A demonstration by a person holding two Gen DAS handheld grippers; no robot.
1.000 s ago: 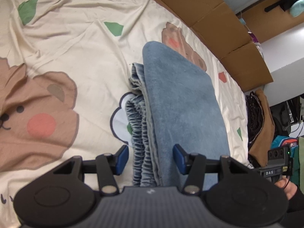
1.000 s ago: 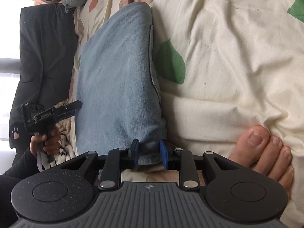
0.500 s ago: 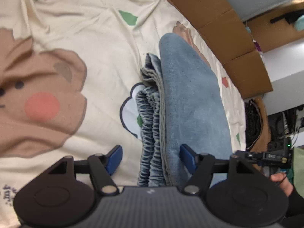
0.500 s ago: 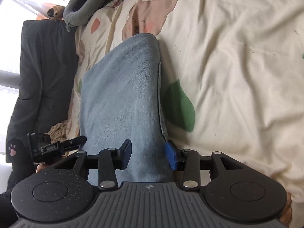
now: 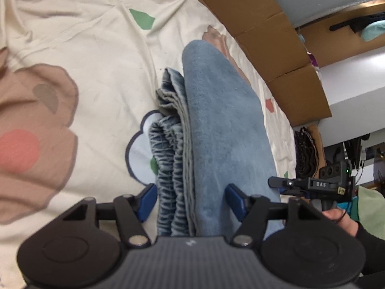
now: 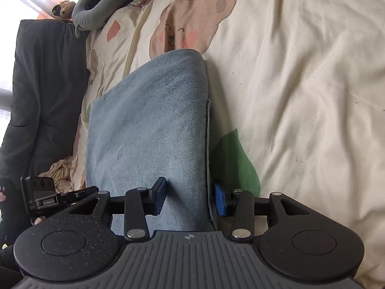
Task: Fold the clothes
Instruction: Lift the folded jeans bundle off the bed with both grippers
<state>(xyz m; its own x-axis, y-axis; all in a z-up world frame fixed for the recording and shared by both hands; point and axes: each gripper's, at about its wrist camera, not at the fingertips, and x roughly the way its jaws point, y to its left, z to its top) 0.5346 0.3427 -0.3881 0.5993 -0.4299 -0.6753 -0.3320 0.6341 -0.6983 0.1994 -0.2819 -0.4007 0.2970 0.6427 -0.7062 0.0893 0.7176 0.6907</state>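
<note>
Fig: folded jeans (image 5: 223, 130) on bed sheet (image 5: 84, 43) | L gripper (image 5: 192, 201) fingers apart, straddling waistband end, just widened | R gripper (image 6: 190, 197) fingers apart, straddling other end, just widened

both tongs have let go. the right tongs (image 6: 190, 198), a second ago pinched on the near edge of the folded jeans (image 6: 149, 130), now stand apart around it. the left tongs (image 5: 191, 201) have widened too and sunk closer to the gathered waistband (image 5: 168, 168). a bare foot has left the right view.
</note>
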